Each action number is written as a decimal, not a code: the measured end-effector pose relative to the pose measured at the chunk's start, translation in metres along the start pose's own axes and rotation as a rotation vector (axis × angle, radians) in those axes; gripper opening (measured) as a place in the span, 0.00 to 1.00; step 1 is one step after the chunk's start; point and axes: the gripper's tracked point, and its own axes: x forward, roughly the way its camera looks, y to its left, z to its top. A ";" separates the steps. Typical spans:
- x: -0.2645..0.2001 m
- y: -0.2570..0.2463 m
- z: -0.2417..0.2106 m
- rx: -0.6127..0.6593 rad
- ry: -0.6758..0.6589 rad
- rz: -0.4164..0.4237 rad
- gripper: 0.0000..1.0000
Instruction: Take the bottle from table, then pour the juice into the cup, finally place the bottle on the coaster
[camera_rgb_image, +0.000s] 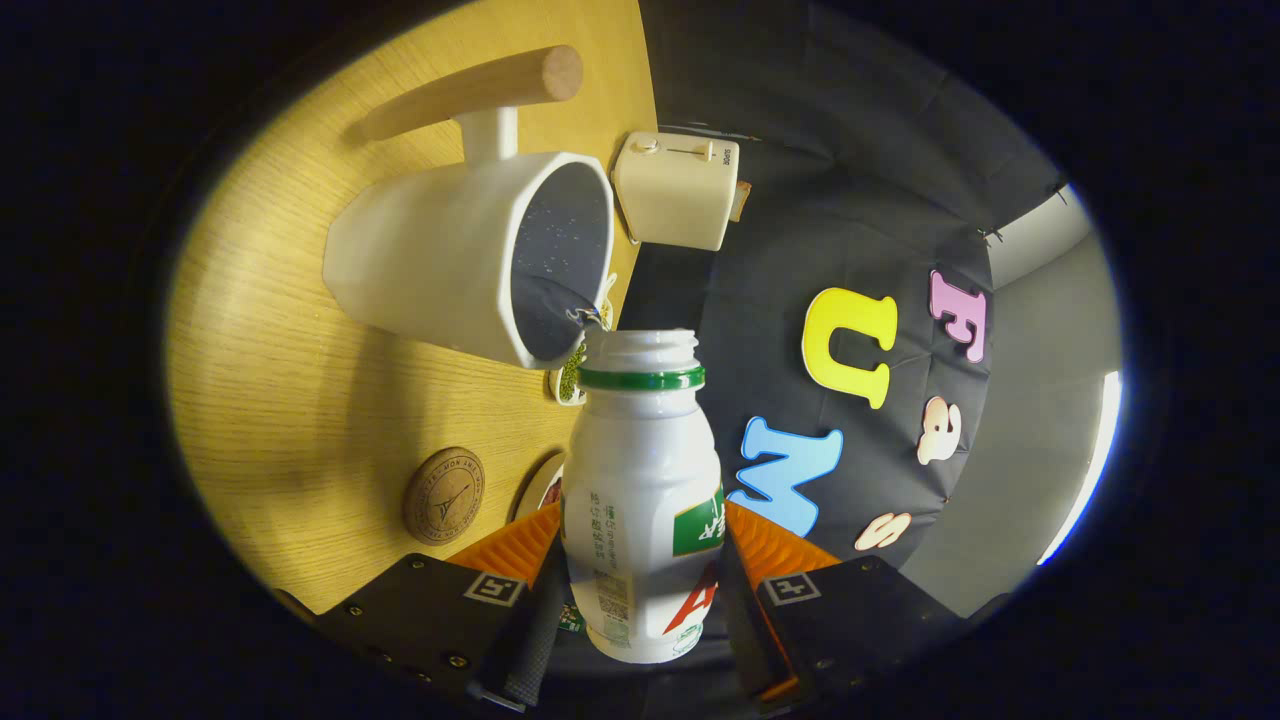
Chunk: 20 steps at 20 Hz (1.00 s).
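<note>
My gripper (640, 545) is shut on a white bottle (640, 470) with a green neck ring and no cap; both fingers press on its lower body. The view is rolled hard sideways, so the bottle is tipped over. Its open mouth sits right at the rim of a white cup (440, 260) with a dark inside and a wooden handle (480, 90). The cup stands on the wooden table (280, 400). A small glint shows between mouth and rim; I cannot tell if juice is flowing. A round brown coaster (444, 495) lies on the table beside the fingers, nearer to me than the cup.
A cream box-shaped appliance (675, 190) stands at the table's edge beyond the cup. A small green-patterned item (570, 378) lies just behind the bottle's neck, and the rim of a pale round object (540, 485) shows by the bottle's body.
</note>
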 end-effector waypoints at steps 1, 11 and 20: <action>0.000 -0.001 0.000 -0.006 0.000 -0.008 0.71; 0.003 -0.010 -0.001 -0.072 -0.005 -0.037 0.71; 0.001 -0.014 -0.001 -0.127 -0.008 -0.054 0.71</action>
